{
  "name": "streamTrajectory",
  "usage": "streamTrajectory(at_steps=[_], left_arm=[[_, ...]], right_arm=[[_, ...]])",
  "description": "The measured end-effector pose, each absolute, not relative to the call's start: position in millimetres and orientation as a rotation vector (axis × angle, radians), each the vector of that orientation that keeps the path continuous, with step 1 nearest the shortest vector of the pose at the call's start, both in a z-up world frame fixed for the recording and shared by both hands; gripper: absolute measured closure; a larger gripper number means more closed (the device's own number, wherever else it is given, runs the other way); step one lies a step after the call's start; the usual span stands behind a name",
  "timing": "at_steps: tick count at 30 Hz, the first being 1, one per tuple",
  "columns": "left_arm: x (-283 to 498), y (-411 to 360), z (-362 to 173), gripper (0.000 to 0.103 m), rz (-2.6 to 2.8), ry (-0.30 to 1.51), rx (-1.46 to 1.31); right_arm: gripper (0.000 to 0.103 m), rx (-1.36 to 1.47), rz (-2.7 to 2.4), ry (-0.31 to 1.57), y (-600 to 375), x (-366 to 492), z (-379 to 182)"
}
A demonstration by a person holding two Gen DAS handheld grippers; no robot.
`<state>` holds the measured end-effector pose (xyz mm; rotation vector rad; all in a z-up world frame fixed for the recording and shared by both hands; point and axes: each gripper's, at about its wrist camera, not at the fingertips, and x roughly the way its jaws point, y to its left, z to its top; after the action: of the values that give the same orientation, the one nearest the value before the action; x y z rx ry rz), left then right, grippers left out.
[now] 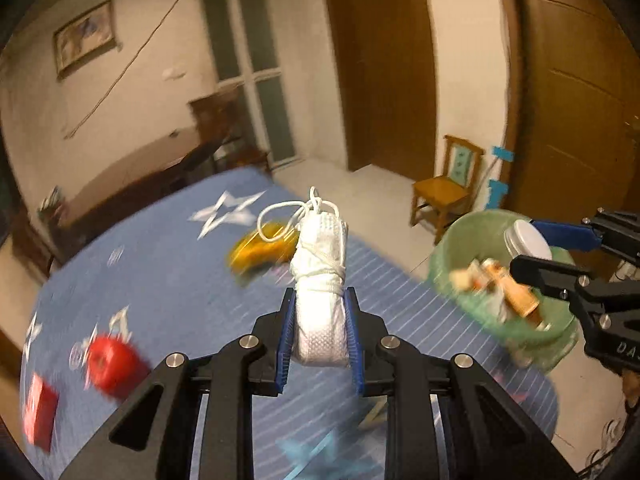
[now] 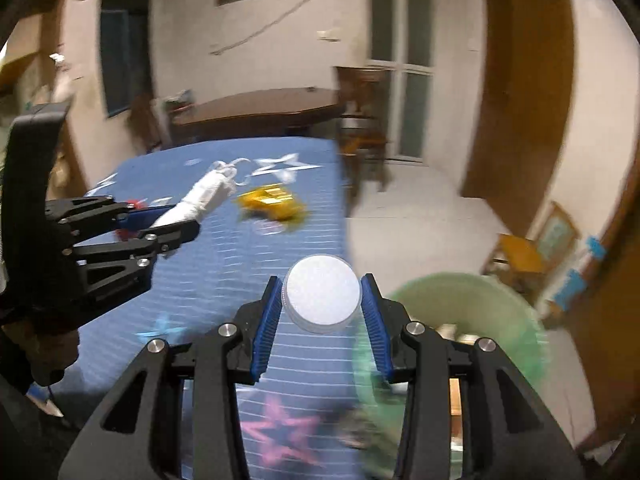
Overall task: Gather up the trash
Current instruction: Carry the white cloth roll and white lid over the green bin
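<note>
White rolled mask bundle (image 1: 320, 300), bound with its own cord, is clamped between the pads of the left hand-held gripper (image 1: 320, 312), held clear above the blue star-print cloth (image 1: 168, 248) for transport. The right hand-held gripper (image 2: 322, 300) is clamped on a white round lid (image 2: 322, 298) across its rim, so it cannot roll free. Both items are carried beside the green basin (image 1: 448, 256), which already holds scraps and apparently serves as the trash receptacle. A yellow wrapper (image 1: 260, 252) remains on the cloth.
</note>
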<state>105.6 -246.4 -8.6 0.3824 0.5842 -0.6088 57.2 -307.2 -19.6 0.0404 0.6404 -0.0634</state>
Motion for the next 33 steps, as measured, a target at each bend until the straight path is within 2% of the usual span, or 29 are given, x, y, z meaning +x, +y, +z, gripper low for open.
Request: streamTrajectory(at_steps=[8, 16, 23, 33], left_arm=[[100, -352, 3, 0.078, -0.734, 0.555, 0.432], [92, -426, -3, 0.078, -0.824, 0.549, 0.492], [86, -450, -21, 0.078, -0.852, 0.558, 0.523], [90, -446, -34, 0.078, -0.854, 0.572, 0.531]], right_arm=[[0.064, 0.089, -0.29, 0.634, -396, 35, 2], [0.064, 0.136, -0.374, 0.687, -436, 26, -19], [0.064, 0.153, -0.383, 0.72, -448, 22, -35], [0.064, 0.154, -0.362, 0.747, -451, 26, -44]])
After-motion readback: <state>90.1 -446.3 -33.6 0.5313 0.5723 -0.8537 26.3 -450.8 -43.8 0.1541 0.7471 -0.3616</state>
